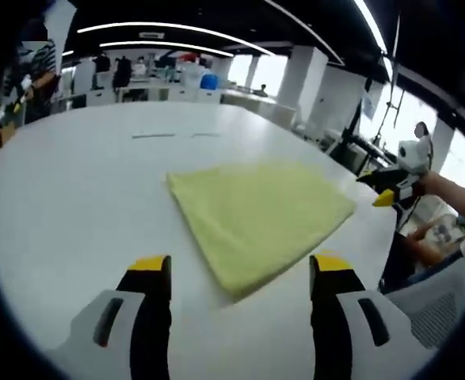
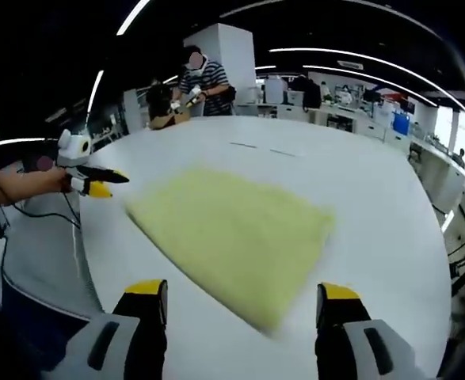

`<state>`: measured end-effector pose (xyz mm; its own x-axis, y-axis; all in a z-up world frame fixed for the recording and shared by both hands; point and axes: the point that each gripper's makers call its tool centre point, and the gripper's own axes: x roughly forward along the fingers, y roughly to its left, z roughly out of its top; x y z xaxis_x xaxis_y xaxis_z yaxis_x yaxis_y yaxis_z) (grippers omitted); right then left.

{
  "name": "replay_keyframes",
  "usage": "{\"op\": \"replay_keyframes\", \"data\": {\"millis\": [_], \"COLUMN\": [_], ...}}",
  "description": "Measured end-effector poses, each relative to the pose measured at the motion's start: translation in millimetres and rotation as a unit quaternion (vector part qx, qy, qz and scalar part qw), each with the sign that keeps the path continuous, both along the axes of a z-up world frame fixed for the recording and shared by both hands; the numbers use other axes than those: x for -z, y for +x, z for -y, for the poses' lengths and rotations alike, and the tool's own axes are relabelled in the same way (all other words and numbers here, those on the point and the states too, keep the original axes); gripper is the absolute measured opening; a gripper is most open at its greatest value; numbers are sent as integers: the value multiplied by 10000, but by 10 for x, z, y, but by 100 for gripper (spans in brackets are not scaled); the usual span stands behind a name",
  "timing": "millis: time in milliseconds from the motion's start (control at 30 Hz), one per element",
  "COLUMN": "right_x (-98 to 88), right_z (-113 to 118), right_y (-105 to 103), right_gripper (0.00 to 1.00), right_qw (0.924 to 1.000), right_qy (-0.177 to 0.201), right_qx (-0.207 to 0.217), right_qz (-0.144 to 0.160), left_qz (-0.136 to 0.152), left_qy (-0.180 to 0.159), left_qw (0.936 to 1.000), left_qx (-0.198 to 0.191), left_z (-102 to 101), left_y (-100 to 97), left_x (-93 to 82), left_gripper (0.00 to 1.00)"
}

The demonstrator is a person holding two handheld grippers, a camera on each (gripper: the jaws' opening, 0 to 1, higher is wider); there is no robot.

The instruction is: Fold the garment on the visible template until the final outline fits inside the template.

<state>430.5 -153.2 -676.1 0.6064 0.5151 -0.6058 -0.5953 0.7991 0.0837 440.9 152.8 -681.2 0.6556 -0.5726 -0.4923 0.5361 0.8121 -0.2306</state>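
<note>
In the left gripper view, the left gripper (image 1: 241,273) is released: its two yellow-tipped jaws stand wide apart and hold nothing. It hangs above the near part of the white table (image 1: 74,198). Between the jaws and a little farther lies the garment (image 1: 260,210), a yellow cloth already folded into a flat shape with four sides, one corner pointing toward this gripper. The cloth lies alone on the table, not touched by any gripper. At the right, past the far right corner of the cloth, the right gripper (image 1: 381,188) comes into the picture, held by a person's hand; it is near the cloth but apart from it. Whether its jaws are parted I cannot tell from here. On the far part of the table there are two thin dark marks (image 1: 175,135), perhaps a part of the template, but this is too small to be sure.

In the right gripper view, the right gripper (image 2: 243,297) is also released, jaws wide and empty, above the near edge of the table. The garment lies just beyond it, flat. At the left the left gripper is held off the cloth, out past the table edge. I judge both grippers are held back so that the folded outline stays free to be checked; no template outline around the cloth is clear to me.
</note>
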Motion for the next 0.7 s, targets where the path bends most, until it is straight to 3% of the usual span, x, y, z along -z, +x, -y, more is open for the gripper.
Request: {"op": "replay_keyframes", "data": {"millis": [167, 400, 567, 700], "right_x": [-292, -470, -520, -527], "right_z": [-84, -144, -143, -113], "right_y": [-31, -112, -178, -199], "right_gripper": [90, 98, 99, 99], "right_qw": [9991, 9982, 9980, 9978], "right_qy": [330, 459, 510, 515], "right_qx": [114, 123, 128, 183], "right_qz": [236, 376, 348, 387], "left_qz": [199, 421, 615, 565], "left_qy": [101, 49, 416, 416], "left_qw": [9997, 9991, 9971, 9973], "left_qx": [-35, -6, 140, 234], "left_z": [-5, 32, -2, 2], "left_y": [-57, -100, -106, -171], "left_x": [-174, -387, -470, -470], "left_gripper": [80, 99, 99, 99]}}
